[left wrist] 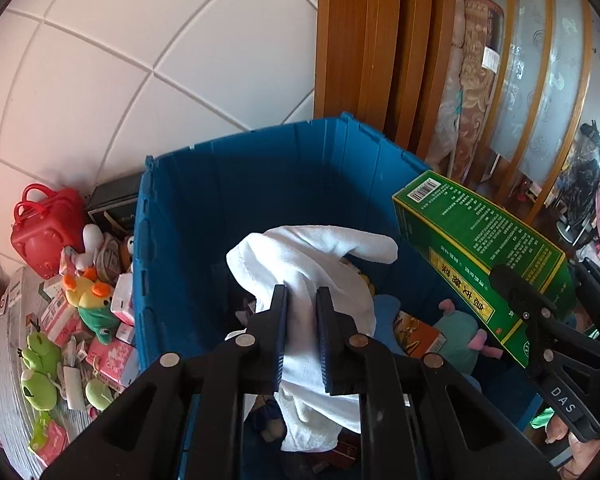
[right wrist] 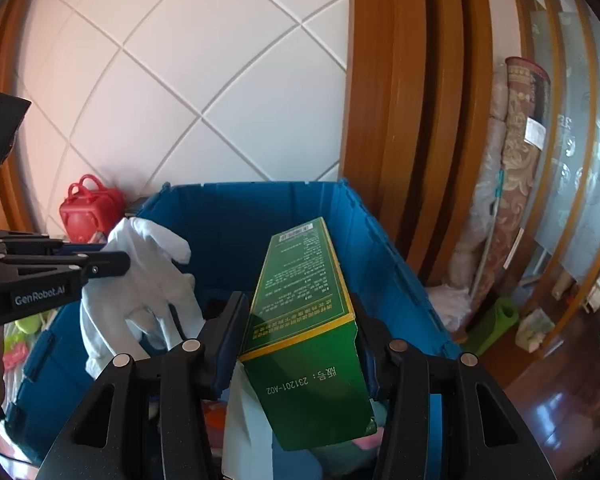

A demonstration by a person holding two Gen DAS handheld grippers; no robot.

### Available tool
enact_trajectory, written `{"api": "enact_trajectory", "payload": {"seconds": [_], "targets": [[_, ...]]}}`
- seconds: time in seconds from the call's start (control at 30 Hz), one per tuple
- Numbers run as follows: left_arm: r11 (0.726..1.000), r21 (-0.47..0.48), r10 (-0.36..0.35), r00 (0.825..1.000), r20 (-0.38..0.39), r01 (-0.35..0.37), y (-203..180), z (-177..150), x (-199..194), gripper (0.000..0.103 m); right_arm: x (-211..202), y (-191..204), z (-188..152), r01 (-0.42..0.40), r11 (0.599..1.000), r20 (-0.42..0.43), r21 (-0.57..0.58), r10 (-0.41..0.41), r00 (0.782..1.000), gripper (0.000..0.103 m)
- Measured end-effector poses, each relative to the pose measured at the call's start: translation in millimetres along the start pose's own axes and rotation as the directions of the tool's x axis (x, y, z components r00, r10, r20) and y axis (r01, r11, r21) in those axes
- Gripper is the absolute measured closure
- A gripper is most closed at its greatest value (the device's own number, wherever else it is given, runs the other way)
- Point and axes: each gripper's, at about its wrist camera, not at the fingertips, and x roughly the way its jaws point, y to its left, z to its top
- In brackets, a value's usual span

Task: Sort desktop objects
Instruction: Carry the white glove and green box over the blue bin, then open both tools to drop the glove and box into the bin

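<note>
Grippers hang over the open blue crate, the left gripper pinching a white cloth that droops toward its middle, the right gripper clamping a green box whose long axis points at the far wall.

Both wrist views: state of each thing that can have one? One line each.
Left tongs: shut on the white cloth.
Right tongs: shut on the green box.
White cloth: held up, hanging over the bin.
Green box: closed, held tilted above the bin.
Blue bin: open-topped, partly filled.
Red bag: closed, upright beside the bin.
</note>
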Motion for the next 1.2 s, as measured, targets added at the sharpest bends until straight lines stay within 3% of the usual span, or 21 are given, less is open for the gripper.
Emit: {"api": "enact_trajectory", "payload": {"seconds": [0.33, 0.73, 0.77, 0.83, 0.9, 1.0, 1.07, 1.2], "targets": [[1.000, -0.008, 0.015, 0.998, -0.059, -0.015, -6.4, -1.4, 22.3, 0.089, 19.5, -5.4, -2.6, -0.014, 0.999, -0.049, -0.030, 0.013, 0.999, 0.055], [0.997, 0.019, 0.080, 0.996, -0.048, -0.079, -12.9, 0.9, 32.4, 0.086, 37.8, -9.4, 4.8, -0.008, 0.999, -0.075, -0.038, 0.005, 0.997, 0.054], [0.996, 0.021, 0.089, 0.995, -0.052, -0.088, -13.4, 1.1, 32.9, 0.083, 39.6, -9.6, 4.8, -0.008, 0.999, -0.079, -0.037, 0.005, 0.997, 0.053], [0.994, 0.024, 0.105, 0.993, -0.055, -0.104, -13.9, 1.6, 33.4, 0.065, 43.4, -10.6, 5.2, -0.008, 0.999, -0.086, -0.035, 0.005, 0.996, 0.053], [0.994, 0.028, 0.110, 0.993, -0.053, -0.108, -15.2, 1.9, 33.2, 0.032, 46.6, -10.9, 4.9, -0.014, 0.999, -0.101, -0.032, 0.011, 0.995, 0.053], [0.990, 0.044, 0.134, 0.990, -0.040, -0.132, -17.9, -0.1, 30.6, 0.029, 47.7, -8.7, 4.0, 0.007, 0.998, -0.107, -0.055, -0.013, 0.994, 0.051], [0.991, 0.042, 0.131, 0.990, -0.043, -0.130, -16.6, -1.0, 28.2, 0.028, 47.3, -8.6, 2.9, 0.021, 0.998, -0.108, -0.062, -0.027, 0.994, 0.033], [0.993, 0.018, 0.119, 0.992, -0.033, -0.118, -10.2, -4.4, 17.3, 0.023, 42.4, -10.2, 0.8, 0.025, 0.998, -0.102, -0.059, -0.031, 0.994, 0.017]]}}
